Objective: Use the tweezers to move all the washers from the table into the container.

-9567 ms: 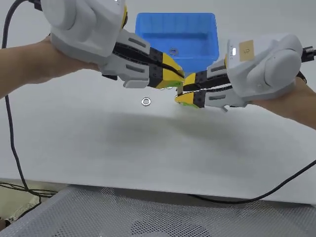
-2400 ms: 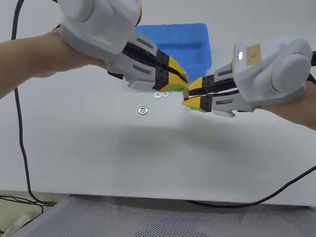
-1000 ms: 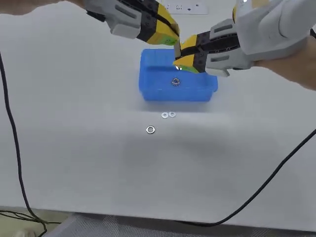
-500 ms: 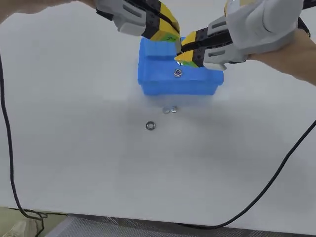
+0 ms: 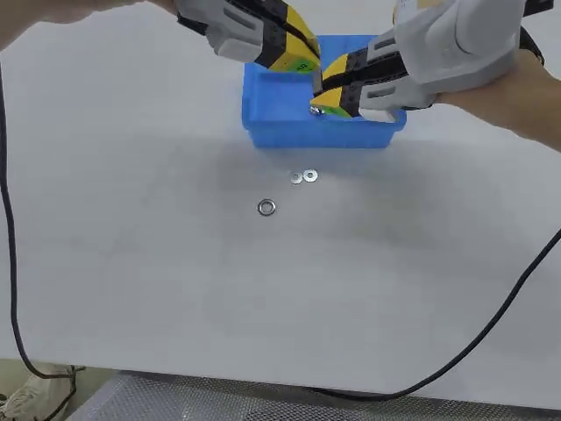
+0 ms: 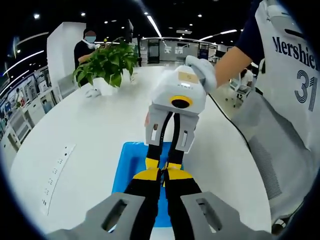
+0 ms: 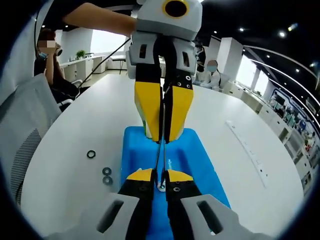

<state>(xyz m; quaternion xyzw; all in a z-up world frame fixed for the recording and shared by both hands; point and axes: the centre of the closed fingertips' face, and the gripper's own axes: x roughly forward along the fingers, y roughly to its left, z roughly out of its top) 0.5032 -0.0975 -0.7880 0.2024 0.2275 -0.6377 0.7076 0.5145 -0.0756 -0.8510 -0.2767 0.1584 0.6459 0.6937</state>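
Both grippers have left the spot over the table beside the washers, where they hovered a couple of seconds ago, and now hang over the container (image 5: 263, 133), a shallow blue open-topped tray standing on the white table (image 5: 175, 281), well back from its near edge. The left gripper (image 5: 300, 60) reaches in over the container's far left corner, and the right gripper (image 5: 326, 98) comes in from the right, its yellow tips low inside the walls. The two point at each other, tips near but apart. In the right gripper view the tweezers (image 7: 162, 145) run as a thin metal line from between the left gripper's yellow fingers, which are pressed together on them, down to the right gripper's jaws, which are drawn close on the tweezers' legs with only a narrow slit left. At the tweezers' tip, over the container's blue floor, sits a small silver piece (image 7: 161, 187). Whether it lies on the floor or is pinched in the tips cannot be told. In the head view much of the container's inside is hidden under the grippers. On the table, just outside the container's near wall, a pair of washers (image 5: 310, 176) lies side by side and almost touching. A single washer (image 5: 266, 207) lies a little nearer to the table's near edge and to the left of the pair. A black cable (image 5: 491, 329) trails over the table towards its near right edge.
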